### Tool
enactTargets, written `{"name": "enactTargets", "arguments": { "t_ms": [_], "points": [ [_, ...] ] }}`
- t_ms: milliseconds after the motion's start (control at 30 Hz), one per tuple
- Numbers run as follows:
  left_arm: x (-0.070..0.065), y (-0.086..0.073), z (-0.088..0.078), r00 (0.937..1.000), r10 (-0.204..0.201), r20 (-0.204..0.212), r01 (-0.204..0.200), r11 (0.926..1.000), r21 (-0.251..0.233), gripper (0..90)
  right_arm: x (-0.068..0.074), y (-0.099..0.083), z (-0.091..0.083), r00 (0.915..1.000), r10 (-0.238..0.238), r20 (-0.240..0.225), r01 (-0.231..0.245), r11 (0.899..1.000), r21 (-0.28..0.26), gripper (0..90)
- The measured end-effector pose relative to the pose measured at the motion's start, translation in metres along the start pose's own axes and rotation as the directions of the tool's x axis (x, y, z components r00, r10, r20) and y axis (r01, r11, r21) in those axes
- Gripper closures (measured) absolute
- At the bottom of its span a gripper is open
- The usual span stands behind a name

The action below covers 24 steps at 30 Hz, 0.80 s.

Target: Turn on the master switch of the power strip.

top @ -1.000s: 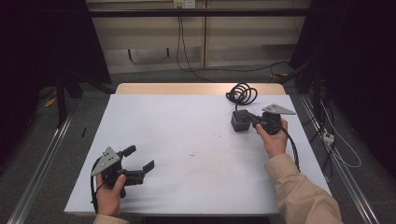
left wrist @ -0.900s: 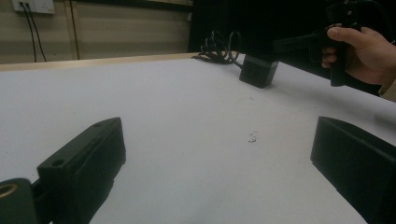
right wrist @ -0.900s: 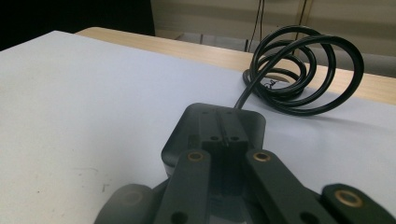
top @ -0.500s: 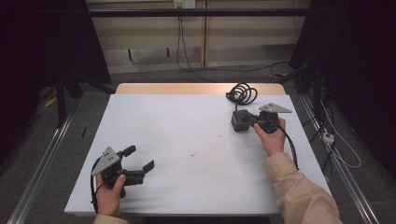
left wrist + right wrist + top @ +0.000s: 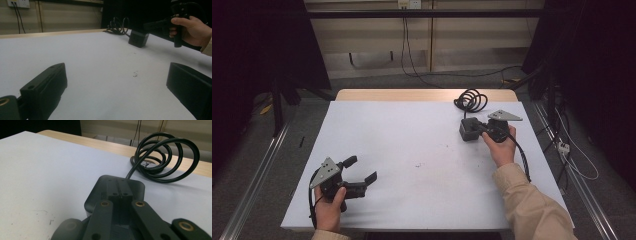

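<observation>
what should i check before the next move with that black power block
1. Right tongs shut, jaws together over the black power block: ok.
2. Block actually gripped rather than just touched: cannot tell.
3. Block resting flat on the white table: ok.
4. Coiled cable lying loose behind the block, free of the tongs: ok.
5. Left tongs open and holding nothing, well away from the block: ok.
6. Table between the two tongs free of obstacles: ok.
</observation>
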<state>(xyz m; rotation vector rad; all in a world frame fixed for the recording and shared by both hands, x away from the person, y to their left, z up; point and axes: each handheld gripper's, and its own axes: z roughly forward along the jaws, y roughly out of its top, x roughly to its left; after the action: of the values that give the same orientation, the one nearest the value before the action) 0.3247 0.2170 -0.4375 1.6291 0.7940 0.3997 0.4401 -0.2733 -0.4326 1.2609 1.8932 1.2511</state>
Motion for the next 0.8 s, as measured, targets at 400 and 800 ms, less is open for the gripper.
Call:
{"name": "enactTargets", "arguments": {
  "t_ms": [400,800],
  "points": [
    [0.0000,0.0000,0.0002,1.0000,0.003,0.003,-0.003,1.0000,0.002,2.8,0.0004,-0.0016,0.0014,0.9999,-0.011,0.006,0.011,1.000,0.005,90.0],
    [-0.0005,-0.0001,-0.0001,1.0000,-0.001,0.000,0.001,1.0000,-0.002,2.8,0.0002,-0.0024,0.0020,0.9996,-0.028,0.000,0.028,1.000,0.009,90.0]
  ]
}}
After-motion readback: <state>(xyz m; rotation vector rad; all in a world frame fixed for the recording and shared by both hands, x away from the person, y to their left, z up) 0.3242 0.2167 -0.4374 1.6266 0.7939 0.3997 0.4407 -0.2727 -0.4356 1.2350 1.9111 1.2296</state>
